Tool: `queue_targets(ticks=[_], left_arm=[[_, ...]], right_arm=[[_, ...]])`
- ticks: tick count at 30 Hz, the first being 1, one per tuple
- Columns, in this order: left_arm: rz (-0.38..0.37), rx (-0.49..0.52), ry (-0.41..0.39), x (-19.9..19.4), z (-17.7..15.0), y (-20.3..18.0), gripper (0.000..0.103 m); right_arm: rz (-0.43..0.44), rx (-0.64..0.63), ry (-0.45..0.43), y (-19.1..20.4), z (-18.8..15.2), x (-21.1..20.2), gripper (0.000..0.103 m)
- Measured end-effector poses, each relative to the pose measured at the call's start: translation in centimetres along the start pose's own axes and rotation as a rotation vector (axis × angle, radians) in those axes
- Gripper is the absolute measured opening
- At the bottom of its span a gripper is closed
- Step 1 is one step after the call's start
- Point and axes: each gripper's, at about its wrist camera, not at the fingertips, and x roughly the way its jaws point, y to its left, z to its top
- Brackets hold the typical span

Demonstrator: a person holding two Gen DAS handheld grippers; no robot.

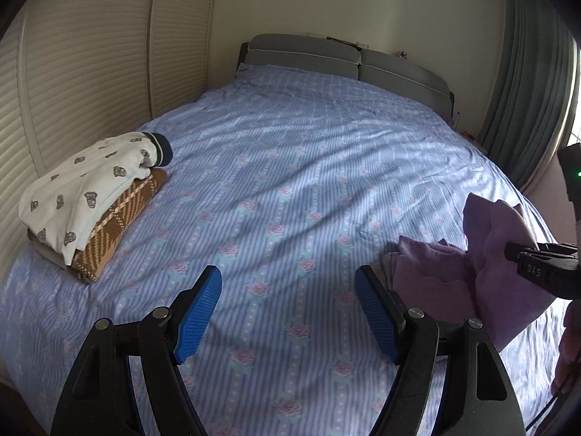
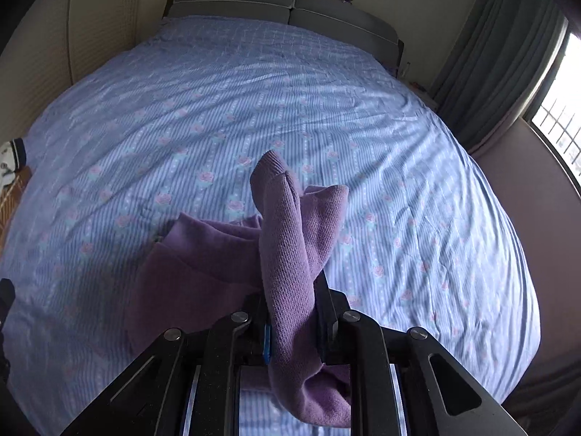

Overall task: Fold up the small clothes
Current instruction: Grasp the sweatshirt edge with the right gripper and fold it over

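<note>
A purple knit garment (image 2: 290, 254) is bunched in my right gripper (image 2: 292, 298), which is shut on a fold of it and lifts it off the bed; the rest trails down to the left onto the sheet. In the left wrist view the same purple garment (image 1: 486, 254) hangs at the right, held by the right gripper (image 1: 515, 254). My left gripper (image 1: 288, 287) is open and empty above the blue floral bedsheet (image 1: 290, 181), left of the garment.
A stack of folded clothes (image 1: 90, 200), white printed on top of brown checked, sits at the bed's left edge; it also shows in the right wrist view (image 2: 11, 170). Grey headboard (image 1: 326, 58) at the far end. Louvred wardrobe doors on the left, curtain (image 1: 526, 83) and window on the right.
</note>
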Motion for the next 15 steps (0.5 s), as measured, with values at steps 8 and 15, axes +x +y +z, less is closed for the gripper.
queue_targets(ticks=[8, 15], left_arm=[[0.058, -0.054, 0.022, 0.8, -1.3, 6.7, 0.078], [0.080, -0.082, 0.058, 2.0, -2.7, 9.8, 0.078]], right_arm=[[-0.141, -0.092, 0.038, 11.4, -2.4, 3.8, 0.021], [-0.233, -0.116, 0.003, 15.5, -4.7, 5.5, 0.030]])
